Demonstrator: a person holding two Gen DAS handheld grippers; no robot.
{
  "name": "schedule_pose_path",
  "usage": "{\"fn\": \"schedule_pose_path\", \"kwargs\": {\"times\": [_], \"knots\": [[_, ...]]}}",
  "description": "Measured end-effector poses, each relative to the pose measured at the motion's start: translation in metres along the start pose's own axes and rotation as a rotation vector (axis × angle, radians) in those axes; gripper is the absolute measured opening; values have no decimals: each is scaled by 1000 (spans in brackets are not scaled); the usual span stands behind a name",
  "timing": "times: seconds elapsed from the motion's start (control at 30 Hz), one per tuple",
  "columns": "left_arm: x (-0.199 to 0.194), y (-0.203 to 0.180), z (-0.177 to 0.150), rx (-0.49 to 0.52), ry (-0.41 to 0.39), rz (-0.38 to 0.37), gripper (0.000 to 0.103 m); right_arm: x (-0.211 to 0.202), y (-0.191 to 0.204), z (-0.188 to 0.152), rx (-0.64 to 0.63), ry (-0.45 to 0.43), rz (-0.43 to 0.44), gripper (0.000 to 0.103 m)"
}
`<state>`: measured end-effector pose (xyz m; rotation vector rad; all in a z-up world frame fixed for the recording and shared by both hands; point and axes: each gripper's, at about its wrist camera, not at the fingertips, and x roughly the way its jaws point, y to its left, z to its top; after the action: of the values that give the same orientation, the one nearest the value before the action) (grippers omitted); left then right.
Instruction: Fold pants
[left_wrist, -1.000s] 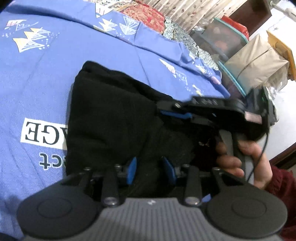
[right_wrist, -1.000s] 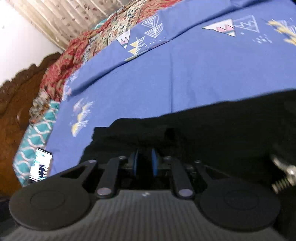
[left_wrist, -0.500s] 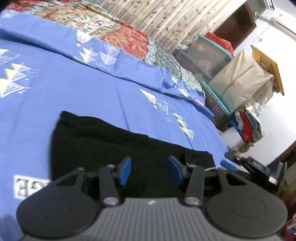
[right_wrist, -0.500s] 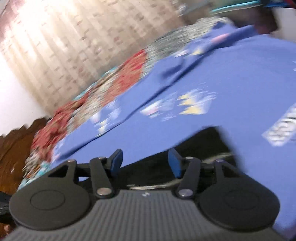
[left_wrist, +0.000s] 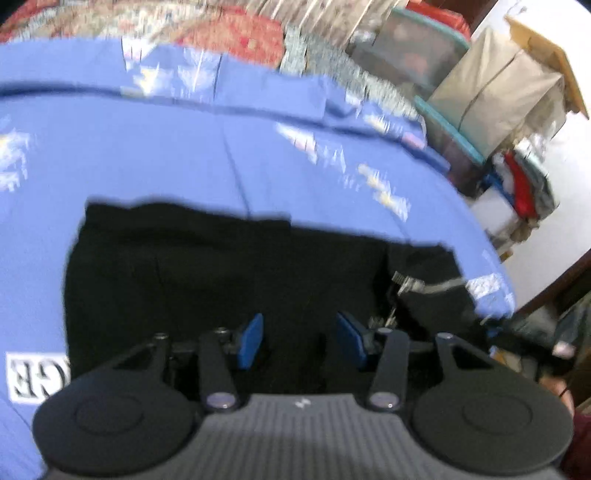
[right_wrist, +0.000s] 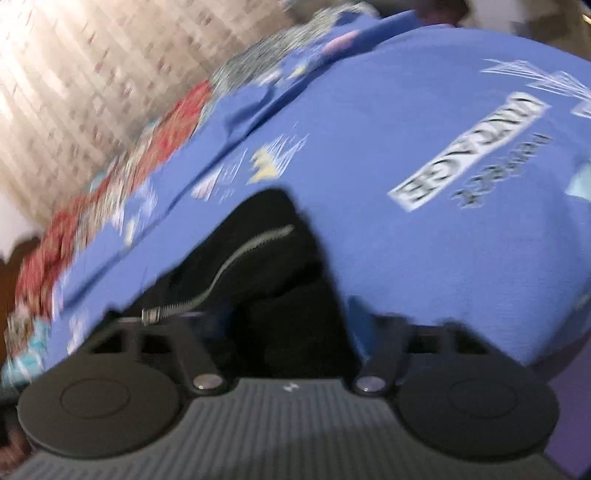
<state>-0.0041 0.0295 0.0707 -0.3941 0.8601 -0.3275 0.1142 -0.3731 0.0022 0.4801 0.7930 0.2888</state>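
Note:
The black pants (left_wrist: 221, 266) lie folded in a flat rectangle on the blue bedsheet (left_wrist: 147, 155). A metal zipper (left_wrist: 428, 286) shows at their right end. My left gripper (left_wrist: 299, 341) hangs open and empty just above the near edge of the pants. In the right wrist view the pants (right_wrist: 266, 266) show as a dark heap with the zipper (right_wrist: 221, 273) across them. My right gripper (right_wrist: 291, 325) is open and empty over their right end; its blue pads are blurred.
The blue sheet (right_wrist: 406, 147) carries a white printed label (right_wrist: 465, 151). Patterned bedding (left_wrist: 229, 33) lies at the far edge. Storage boxes and a covered bundle (left_wrist: 491, 85) stand beyond the bed on the right. A curtain (right_wrist: 74, 74) hangs behind.
Both grippers have let go of the pants and opened. They have pulled back, and the pants now lie flat as a folded rectangle.

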Motion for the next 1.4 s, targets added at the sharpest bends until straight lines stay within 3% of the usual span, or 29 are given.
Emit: {"fn": "schedule_pose_path", "kwargs": {"times": [0.03,0.07,0.13,0.27,0.4,0.5,0.53,0.57,0.6,0.67,0.73,0.8,0.87,0.93,0.97,1.0,1.2,1.33,1.4], "knots": [[-6,-2,7,-1,-20,-2,47,3,7,-1,-35,9,-26,36],[-11,-4,12,-4,-35,-3,48,3,16,-2,-71,7,-38,22],[-18,-16,27,0,-55,-19,53,-4,31,-1,-100,-14,-9,19],[-10,-70,53,102,-58,-72,96,-17,77,1,-248,-79,87,19],[15,-122,63,191,-8,-108,103,-19,127,-15,-424,-94,150,19],[42,-134,65,178,51,-103,103,-15,147,-27,-530,-95,170,19],[52,-132,65,150,71,-105,101,-15,150,-31,-551,-92,175,19],[62,-129,65,113,100,-111,83,-14,154,-34,-568,-87,182,19],[69,-125,64,90,126,-109,52,-14,156,-36,-578,-82,190,19],[77,-114,59,72,140,-40,20,-14,161,-41,-619,-79,194,23],[74,-93,57,4,151,-77,19,-17,157,-43,-661,-74,198,31],[68,-76,56,-48,142,-97,18,-19,148,-43,-664,-82,200,67],[60,-65,56,-61,124,-110,18,-18,141,-47,-683,-87,159,71],[54,-59,57,-71,113,-125,18,-12,137,-51,-674,-40,154,56],[50,-55,57,-75,108,-130,18,-10,136,-51,-652,-11,179,27],[46,-53,58,-74,98,-131,18,-8,138,-49,-638,10,202,20],[-11,-13,67,-128,-48,-147,18,-16,194,-49,-790,-45,320,17],[-40,31,56,-190,-97,-75,19,-3,237,-66,-937,-27,394,18],[-43,60,41,-249,-92,-16,23,12,252,-78,-983,38,441,30]]}}
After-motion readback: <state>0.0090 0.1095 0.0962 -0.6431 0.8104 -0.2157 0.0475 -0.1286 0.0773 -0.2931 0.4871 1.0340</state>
